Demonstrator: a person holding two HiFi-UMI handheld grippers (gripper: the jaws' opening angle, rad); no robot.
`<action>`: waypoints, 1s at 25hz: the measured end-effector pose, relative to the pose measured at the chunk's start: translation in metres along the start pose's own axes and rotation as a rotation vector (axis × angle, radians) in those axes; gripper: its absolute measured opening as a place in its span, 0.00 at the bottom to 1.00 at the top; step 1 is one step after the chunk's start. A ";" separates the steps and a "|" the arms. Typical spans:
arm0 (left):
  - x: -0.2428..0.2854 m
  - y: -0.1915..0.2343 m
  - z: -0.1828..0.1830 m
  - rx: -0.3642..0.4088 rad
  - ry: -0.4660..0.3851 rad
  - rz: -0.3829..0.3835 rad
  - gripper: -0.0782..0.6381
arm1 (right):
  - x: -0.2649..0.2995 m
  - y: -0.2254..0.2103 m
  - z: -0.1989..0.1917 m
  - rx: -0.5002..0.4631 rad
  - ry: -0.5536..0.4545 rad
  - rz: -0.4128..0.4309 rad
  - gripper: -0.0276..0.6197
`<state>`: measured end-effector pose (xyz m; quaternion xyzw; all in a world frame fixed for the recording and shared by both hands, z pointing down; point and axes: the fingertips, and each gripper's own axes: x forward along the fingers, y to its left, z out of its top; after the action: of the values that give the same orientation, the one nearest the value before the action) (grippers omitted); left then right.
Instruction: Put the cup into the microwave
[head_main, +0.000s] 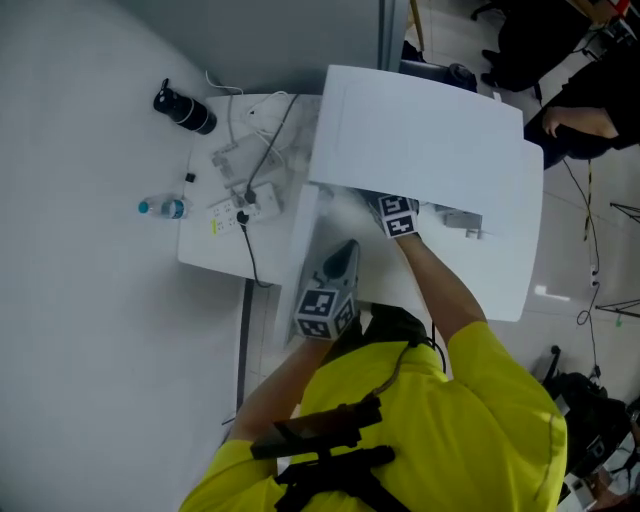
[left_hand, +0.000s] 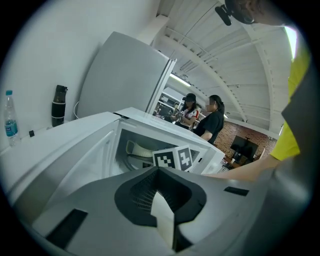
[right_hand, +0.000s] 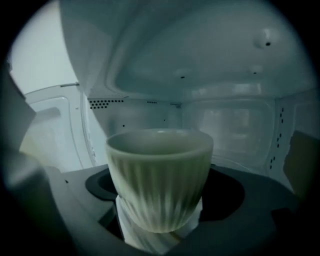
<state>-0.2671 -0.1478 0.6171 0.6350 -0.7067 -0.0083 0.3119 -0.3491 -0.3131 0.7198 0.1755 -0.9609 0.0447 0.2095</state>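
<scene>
— What has the right gripper (right_hand: 159, 231) got?

— Its jaws are clamped on the lower part of a pale ribbed cup (right_hand: 160, 175); the cup stands upright between them, inside the microwave (right_hand: 230, 65). The jaws cover the cup's foot, so I can't tell whether it touches the floor of the oven; its inside is too dim to read.

— And from the head view?

— Only the marker cube (head_main: 400, 215) and the forearm show; the jaws and the cup are hidden under the microwave's white top. The door (right_hand: 47, 127) stands open at the left edge of the right gripper view, partly cut off.

— The left gripper (left_hand: 162, 217)?

— Jaws together, nothing between them; it hangs in front of the oven's opening, apart from it. Its own view looks into the oven; the right gripper's cube blocks most of the inside, and a pale curved rim just behind the cube is likely the cup.

— Further out?

— A white table (head_main: 215, 255) to the left of the microwave carries a power strip (head_main: 245, 205) with cables; a water bottle (head_main: 160, 208) and a dark flask (head_main: 185, 110) are beyond its edge. Two people (left_hand: 207, 117) stand far off, small and unclear.
</scene>
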 end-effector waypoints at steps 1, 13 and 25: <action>0.001 0.000 0.000 0.003 0.004 -0.004 0.12 | 0.006 0.000 0.001 -0.004 -0.001 -0.004 0.77; -0.001 0.005 -0.009 -0.022 0.024 -0.018 0.12 | 0.041 -0.003 -0.002 0.009 -0.005 -0.075 0.78; -0.022 -0.014 0.012 0.043 -0.011 -0.096 0.12 | -0.135 0.034 -0.039 0.083 0.052 -0.112 0.69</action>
<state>-0.2600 -0.1353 0.5923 0.6745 -0.6772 -0.0115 0.2938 -0.2310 -0.2321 0.6977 0.2363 -0.9412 0.0773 0.2289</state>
